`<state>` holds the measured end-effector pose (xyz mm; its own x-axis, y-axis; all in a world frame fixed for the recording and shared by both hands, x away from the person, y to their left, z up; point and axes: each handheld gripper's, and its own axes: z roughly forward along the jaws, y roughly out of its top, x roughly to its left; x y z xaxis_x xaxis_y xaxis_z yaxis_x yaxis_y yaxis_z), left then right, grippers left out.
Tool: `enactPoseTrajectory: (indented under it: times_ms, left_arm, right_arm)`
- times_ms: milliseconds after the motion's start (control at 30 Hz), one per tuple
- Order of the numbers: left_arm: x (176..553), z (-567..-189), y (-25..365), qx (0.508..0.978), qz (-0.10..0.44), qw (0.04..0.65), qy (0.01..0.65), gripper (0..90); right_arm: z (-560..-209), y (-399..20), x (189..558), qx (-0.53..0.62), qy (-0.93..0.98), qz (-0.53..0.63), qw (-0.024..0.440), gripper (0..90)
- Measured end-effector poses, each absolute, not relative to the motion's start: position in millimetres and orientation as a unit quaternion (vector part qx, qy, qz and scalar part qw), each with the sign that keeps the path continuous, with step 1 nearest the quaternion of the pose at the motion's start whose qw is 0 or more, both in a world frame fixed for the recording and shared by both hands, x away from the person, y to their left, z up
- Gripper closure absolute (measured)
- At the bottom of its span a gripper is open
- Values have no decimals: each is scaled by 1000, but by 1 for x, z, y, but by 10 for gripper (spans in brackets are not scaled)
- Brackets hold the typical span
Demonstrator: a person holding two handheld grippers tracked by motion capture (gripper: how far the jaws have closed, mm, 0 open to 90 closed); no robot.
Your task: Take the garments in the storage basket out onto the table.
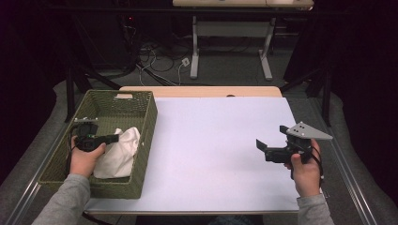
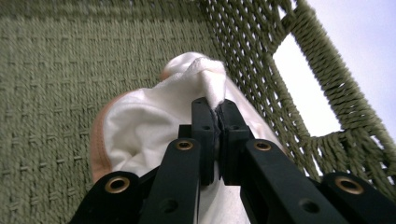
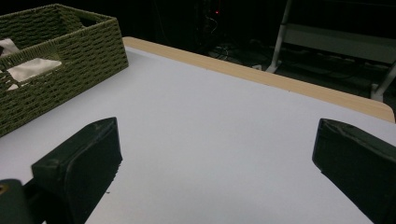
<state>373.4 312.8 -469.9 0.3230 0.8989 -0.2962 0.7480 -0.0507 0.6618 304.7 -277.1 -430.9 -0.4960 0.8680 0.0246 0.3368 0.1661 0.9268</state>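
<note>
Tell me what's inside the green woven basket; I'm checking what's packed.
A white cloth lies in the basket, pinched by the shut left gripper. A tan edge shows beneath the cloth; whatever lies under it is covered.

My high view looks down; each gripper view looks past its jaws, sharing the basket (image 3: 60,70) beyond them.

White cloth (image 1: 119,149) lies crumpled inside the green woven basket (image 1: 145,136)

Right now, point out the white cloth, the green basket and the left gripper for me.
white cloth (image 2: 154,116), left gripper view, on its bunched fabric.
green basket (image 1: 146,122), high view, on its right wall.
left gripper (image 2: 215,116), left gripper view, at its pinched tips.
</note>
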Motion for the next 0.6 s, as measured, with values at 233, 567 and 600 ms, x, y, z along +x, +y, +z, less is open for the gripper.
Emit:
enactPoseTrajectory:
  times_ms: [233, 567, 600]
  left_arm:
    - [367, -463, 319, 704, 116, 405, 572, 874]
    - [357, -459, 325, 678, 142, 445, 567, 875]
    - [356, -458, 326, 676, 145, 448, 567, 875]
  right_arm:
    - [-430, -277, 304, 422, 713, 489, 272, 9]
    - [-431, -277, 304, 422, 713, 490, 272, 9]
    - [-431, -277, 304, 422, 713, 490, 272, 9]
